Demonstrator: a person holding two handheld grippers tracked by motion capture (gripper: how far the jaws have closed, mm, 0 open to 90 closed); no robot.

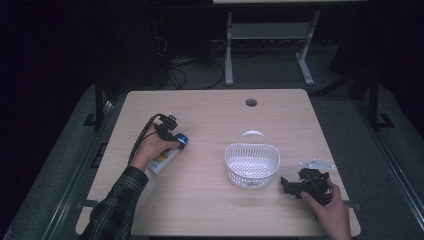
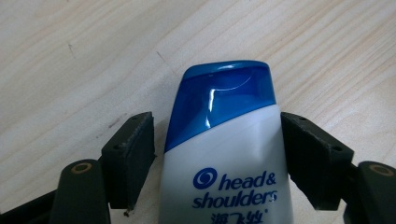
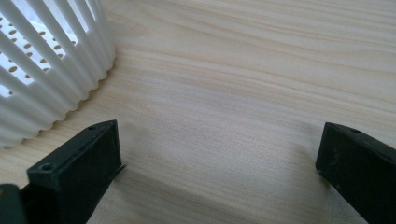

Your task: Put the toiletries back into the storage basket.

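Observation:
A white shampoo bottle (image 1: 165, 159) with a blue cap (image 2: 224, 95) lies flat on the wooden table, cap pointing right and away. My left gripper (image 1: 176, 141) straddles its cap end. In the left gripper view the jaws of this gripper (image 2: 217, 126) stand either side of the bottle (image 2: 229, 177): the right one is at its edge, the left one a small gap off. A white slatted basket (image 1: 227, 152) stands at mid-table. My right gripper (image 1: 285, 184) rests just right of it, wide open, with bare table between its jaws (image 3: 219, 135); the basket's wall (image 3: 46, 70) is at its left.
The light wooden table (image 1: 210, 115) has a round cable hole (image 1: 251, 102) near its far edge. Beyond the table are a dark floor, cables and a grey table frame (image 1: 270, 35). Bare wood lies between the bottle and the basket.

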